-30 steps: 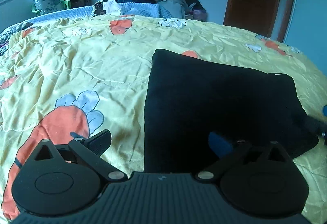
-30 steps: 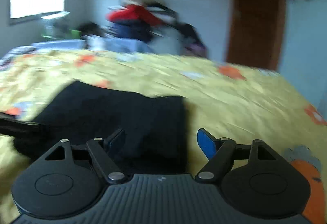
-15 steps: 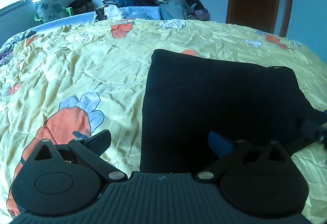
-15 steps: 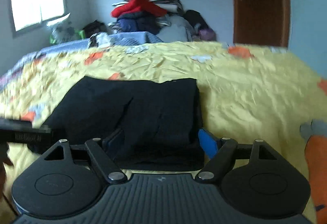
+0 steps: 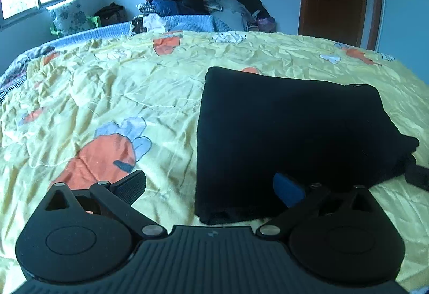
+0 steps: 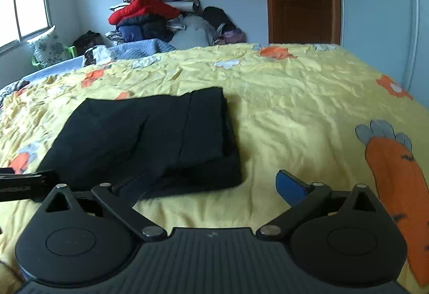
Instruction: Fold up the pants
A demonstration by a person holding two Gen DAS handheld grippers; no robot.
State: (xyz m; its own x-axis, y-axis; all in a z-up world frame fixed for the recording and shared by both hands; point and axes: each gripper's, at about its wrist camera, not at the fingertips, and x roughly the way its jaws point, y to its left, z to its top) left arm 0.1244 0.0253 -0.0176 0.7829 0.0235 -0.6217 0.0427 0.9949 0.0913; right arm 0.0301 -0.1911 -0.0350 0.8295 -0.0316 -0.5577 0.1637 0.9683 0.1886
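Neatly folded black pants [image 5: 289, 138] atop yellow bedspread [image 5: 107, 95].

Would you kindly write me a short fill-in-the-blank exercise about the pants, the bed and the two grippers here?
1. The folded pants are ____ in colour.
2. They lie on a ____ bedspread printed with carrots.
3. The left gripper and right gripper are both ____, holding nothing.
4. Topping the clothes pile is a ____ jacket.

Missing words: black; yellow; open; red
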